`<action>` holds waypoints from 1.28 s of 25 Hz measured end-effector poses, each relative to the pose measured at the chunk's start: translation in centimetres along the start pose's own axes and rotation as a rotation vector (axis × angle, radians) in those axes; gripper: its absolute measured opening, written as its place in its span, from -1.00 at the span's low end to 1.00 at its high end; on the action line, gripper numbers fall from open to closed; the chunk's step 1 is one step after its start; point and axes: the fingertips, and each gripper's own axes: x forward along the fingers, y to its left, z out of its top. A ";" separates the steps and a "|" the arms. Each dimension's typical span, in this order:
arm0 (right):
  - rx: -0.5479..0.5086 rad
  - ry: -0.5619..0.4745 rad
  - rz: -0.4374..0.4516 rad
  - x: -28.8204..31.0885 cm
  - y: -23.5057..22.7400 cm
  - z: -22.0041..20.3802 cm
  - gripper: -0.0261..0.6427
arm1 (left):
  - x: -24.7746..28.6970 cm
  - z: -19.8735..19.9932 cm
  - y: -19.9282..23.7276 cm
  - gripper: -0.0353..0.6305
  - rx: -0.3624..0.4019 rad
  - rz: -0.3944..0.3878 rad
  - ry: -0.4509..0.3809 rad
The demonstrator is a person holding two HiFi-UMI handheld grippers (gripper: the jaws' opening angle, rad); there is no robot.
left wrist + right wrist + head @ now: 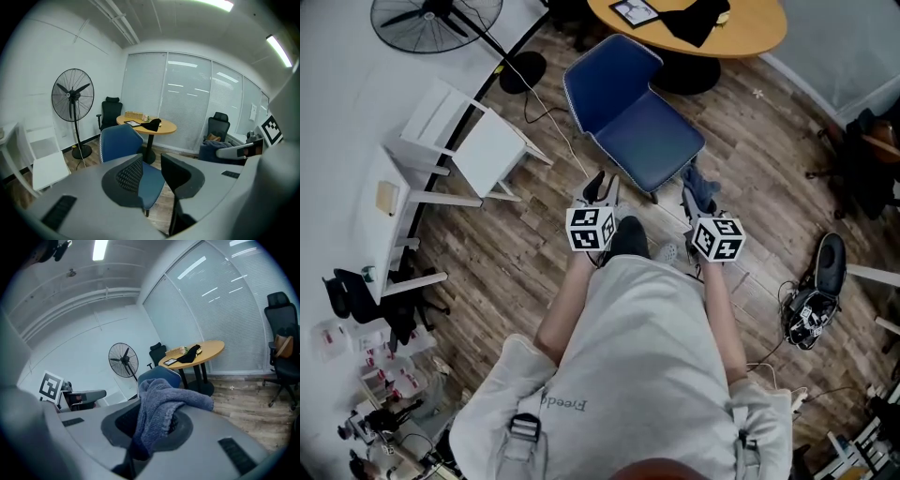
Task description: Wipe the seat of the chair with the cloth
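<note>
A blue chair (pixel 649 141) stands on the wooden floor just ahead of both grippers, its seat bare. My left gripper (pixel 598 187) hovers at the seat's near edge, open with nothing between its jaws; in the left gripper view the chair (pixel 117 140) shows through the gap of the left gripper (pixel 152 161). My right gripper (pixel 697 202) is at the seat's near right corner, shut on a grey-blue cloth (pixel 705 184). In the right gripper view the cloth (pixel 161 406) drapes over the jaws of the right gripper (pixel 154 420), hiding most of the chair (pixel 164 373) behind.
A round wooden table (pixel 750 37) with a black item stands behind the chair. A white chair (pixel 478 150) and a floor fan (pixel 436 19) are to the left, with a cable on the floor. Black office chair (pixel 281 333) and a shoe (pixel 830 262) at right.
</note>
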 end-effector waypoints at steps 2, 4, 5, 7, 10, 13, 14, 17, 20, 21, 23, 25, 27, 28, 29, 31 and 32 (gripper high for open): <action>-0.010 0.010 0.010 0.0 0.5 -0.2 -0.79 | -0.2 0.4 -0.2 -0.56 -0.001 0.002 -0.008; -0.021 0.017 0.019 0.1 1.2 -0.3 -0.78 | -0.6 0.8 0.0 -0.66 0.001 0.007 -0.017; -0.027 0.019 0.023 0.2 1.5 -0.3 -0.78 | -0.7 1.0 0.2 -0.68 0.003 0.010 -0.020; -0.034 0.020 0.029 0.5 1.6 -0.2 -0.78 | -0.6 1.2 0.4 -0.74 0.007 0.015 -0.021; -0.038 0.016 0.034 0.7 1.4 0.0 -0.79 | -0.4 1.2 0.4 -0.79 0.007 0.017 -0.017; -0.037 0.012 0.033 0.7 1.5 0.3 -0.78 | -0.4 1.4 0.3 -0.81 0.020 0.008 -0.009; -0.035 0.011 0.033 0.7 1.4 0.3 -0.78 | -0.4 1.4 0.2 -0.82 0.029 0.003 -0.005; -0.030 0.011 0.032 1.1 1.1 0.3 -0.79 | 0.2 1.4 -0.2 -0.82 0.044 -0.011 0.004; -0.033 0.006 0.034 0.9 1.3 0.3 -0.78 | 0.1 1.3 -0.6 -0.82 0.050 -0.022 0.017; -0.037 0.005 0.034 0.7 1.4 0.4 -0.78 | 0.0 1.2 -0.8 -0.82 0.050 -0.028 0.021; -0.048 0.007 0.030 0.7 1.4 0.3 -0.79 | 0.0 1.0 -1.0 -0.82 0.052 -0.038 0.030; -0.060 0.014 0.024 0.7 1.3 0.1 -0.78 | 0.2 0.9 -1.2 -0.82 0.059 -0.040 0.036; -0.059 0.018 0.024 0.7 1.1 0.0 -0.79 | 0.3 0.8 -1.4 -0.81 0.062 -0.037 0.039; -0.055 0.016 0.025 0.7 1.1 -0.1 -0.79 | 0.3 0.7 -1.4 -0.81 0.062 -0.032 0.042; -0.051 0.014 0.027 0.6 1.0 -0.1 -0.79 | 0.3 0.6 -1.3 -0.81 0.060 -0.024 0.044; -0.049 0.011 0.028 0.5 1.1 -0.1 -0.79 | 0.3 0.4 -0.9 -0.81 0.051 -0.010 0.049; -0.049 0.011 0.028 0.4 1.1 -0.1 -0.79 | 0.3 0.3 -0.8 -0.81 0.045 -0.007 0.049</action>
